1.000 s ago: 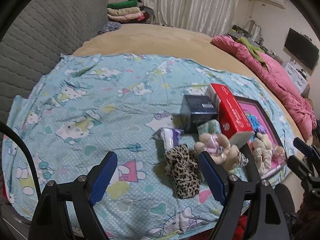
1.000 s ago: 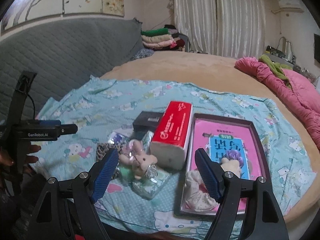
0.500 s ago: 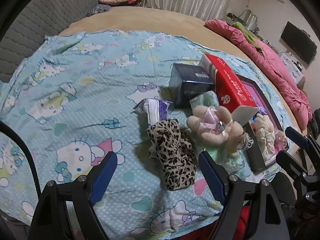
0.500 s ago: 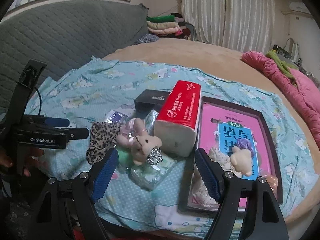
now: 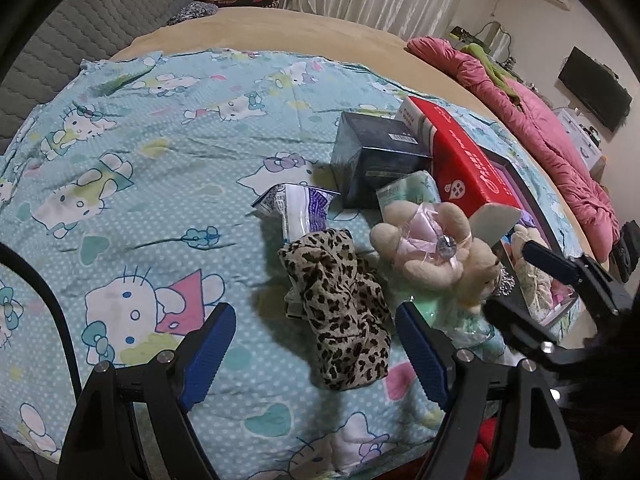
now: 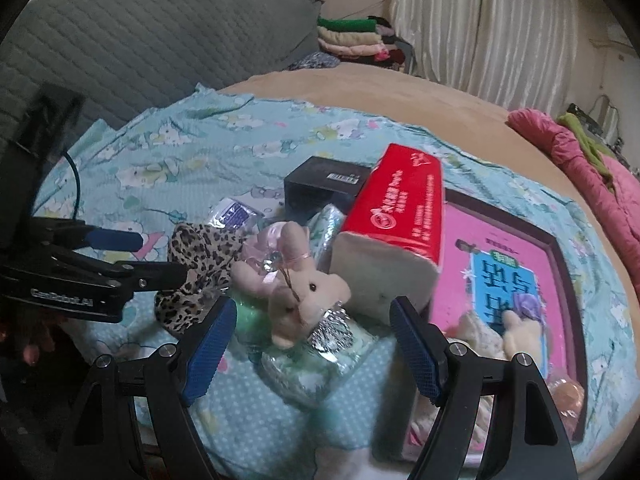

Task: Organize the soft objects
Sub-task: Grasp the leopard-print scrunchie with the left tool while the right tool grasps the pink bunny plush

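**A:** ok so left wrist cam first, what've we got?

**B:** The left gripper [image 5: 316, 344] has its blue-padded jaws spread wide, nothing clamped. The crumpled leopard-print fabric piece [image 5: 340, 312] lies on the light-blue cartoon-cat bedsheet [image 5: 140, 184] right in the gap between the fingers, closer to the right-hand one, touching neither. Just past it sits a beige plush bunny with a pink bow [image 5: 436, 248], leaning against a red rectangular tissue pack [image 5: 468, 168].

**A:** and the right wrist cam?

**B:** Same deal: the right gripper [image 6: 312, 344] is released, jaws wide apart and empty. The bunny [image 6: 304, 284] lies between and just ahead of the fingertips, on top of a crinkly mint-green plastic packet [image 6: 320, 356]. Can't tell if either pad brushes the packet. Leopard fabric [image 6: 200, 264] is off to the left, under the other gripper's tips [image 6: 116, 256]. The dark-framed tray with a pink bottom [image 6: 556, 276] is to the right.
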